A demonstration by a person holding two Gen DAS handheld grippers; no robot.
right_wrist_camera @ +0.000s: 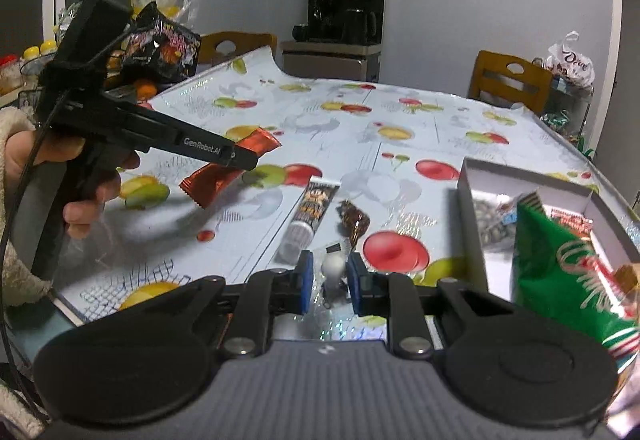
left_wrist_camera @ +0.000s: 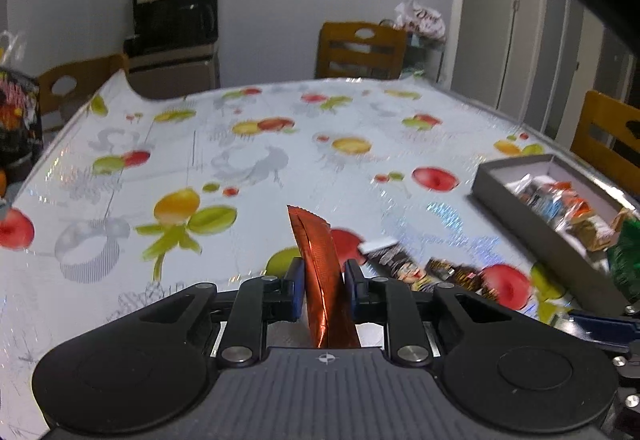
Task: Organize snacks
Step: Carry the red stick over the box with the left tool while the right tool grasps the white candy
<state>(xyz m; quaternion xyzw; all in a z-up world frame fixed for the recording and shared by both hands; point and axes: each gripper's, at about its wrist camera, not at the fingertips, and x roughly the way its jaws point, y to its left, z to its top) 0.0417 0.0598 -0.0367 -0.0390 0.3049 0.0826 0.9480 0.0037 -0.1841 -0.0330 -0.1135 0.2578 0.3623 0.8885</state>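
My left gripper is shut on an orange-red foil snack packet, which stands on edge between the blue pads, lifted off the fruit-print table. The right wrist view shows that left gripper in a person's hand, with the orange-red packet hanging across its tip. My right gripper is shut low over the table on a small clear-wrapped white snack. A grey box holding several snacks lies to the right; the same grey box appears in the left wrist view.
A green snack bag leans at the box's near end. A dark stick packet and a brown wrapped candy lie ahead of the right gripper. Wooden chairs ring the table. More snack bags crowd the far left.
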